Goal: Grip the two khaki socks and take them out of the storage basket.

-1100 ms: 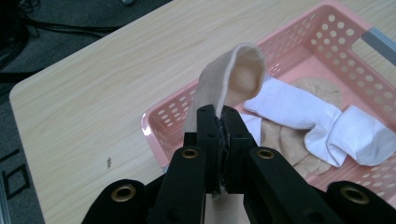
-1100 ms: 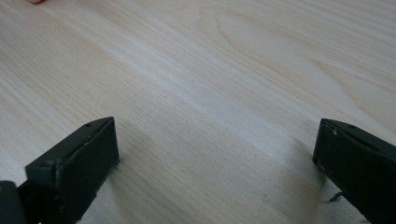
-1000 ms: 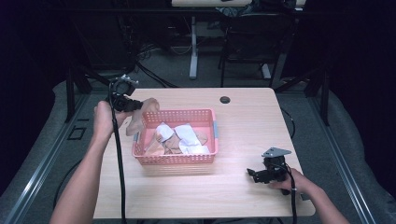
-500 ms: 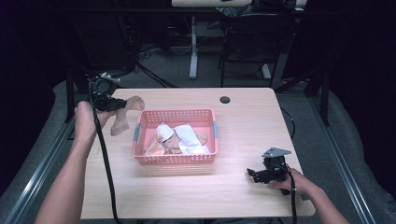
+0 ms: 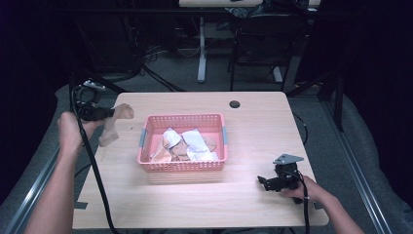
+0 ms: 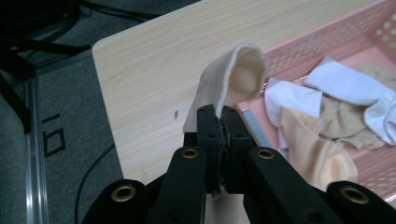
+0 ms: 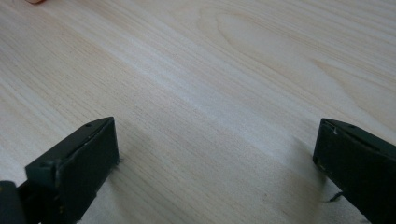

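The pink basket (image 5: 182, 168) of socks (image 5: 195, 144) stands mid-table (image 5: 204, 204), blocking the straight path across. Bare wood lies open in front, behind and to the right. A dark grommet (image 5: 234, 104) lies near the far edge.

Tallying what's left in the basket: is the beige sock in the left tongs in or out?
Out: the beige sock, clamped in the left tongs, hangs left of the pink basket.
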{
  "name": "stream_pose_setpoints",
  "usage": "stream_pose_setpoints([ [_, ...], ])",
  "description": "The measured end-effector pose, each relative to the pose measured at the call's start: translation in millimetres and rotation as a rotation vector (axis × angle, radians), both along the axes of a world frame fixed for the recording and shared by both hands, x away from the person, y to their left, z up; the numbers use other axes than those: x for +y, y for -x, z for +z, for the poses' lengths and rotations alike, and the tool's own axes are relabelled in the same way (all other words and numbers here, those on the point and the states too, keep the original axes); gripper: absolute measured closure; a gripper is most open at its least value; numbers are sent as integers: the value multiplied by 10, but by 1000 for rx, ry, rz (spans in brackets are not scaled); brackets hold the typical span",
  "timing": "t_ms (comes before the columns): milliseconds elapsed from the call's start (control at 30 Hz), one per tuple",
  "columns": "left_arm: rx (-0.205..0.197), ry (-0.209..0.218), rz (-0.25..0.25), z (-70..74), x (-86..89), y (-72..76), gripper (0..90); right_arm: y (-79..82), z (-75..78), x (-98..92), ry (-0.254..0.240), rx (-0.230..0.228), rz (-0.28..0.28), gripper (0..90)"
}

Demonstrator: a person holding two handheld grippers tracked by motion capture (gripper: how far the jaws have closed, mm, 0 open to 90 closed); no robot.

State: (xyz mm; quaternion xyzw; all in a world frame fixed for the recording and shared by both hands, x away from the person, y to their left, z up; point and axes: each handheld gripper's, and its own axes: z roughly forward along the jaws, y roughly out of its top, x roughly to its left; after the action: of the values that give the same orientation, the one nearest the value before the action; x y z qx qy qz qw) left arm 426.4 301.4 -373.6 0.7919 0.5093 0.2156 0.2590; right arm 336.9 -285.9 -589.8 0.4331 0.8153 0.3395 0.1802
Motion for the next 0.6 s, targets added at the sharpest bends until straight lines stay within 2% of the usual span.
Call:
stream_pose_setpoints([
  [133, 24, 12, 38, -152, 148, 13, 878, 2, 2, 1, 0, 2, -1, 0],
  [267, 67, 28, 56, -350, 290, 30, 878, 0, -1, 0, -1, 0, 0, 0],
  [367, 97, 20, 66, -559, 350, 52, 878, -1, -1, 0, -1, 0, 0, 0],
  [600, 210, 55, 80, -1133, 437, 85, 876, -1, -1, 0, -1, 0, -1, 0],
])
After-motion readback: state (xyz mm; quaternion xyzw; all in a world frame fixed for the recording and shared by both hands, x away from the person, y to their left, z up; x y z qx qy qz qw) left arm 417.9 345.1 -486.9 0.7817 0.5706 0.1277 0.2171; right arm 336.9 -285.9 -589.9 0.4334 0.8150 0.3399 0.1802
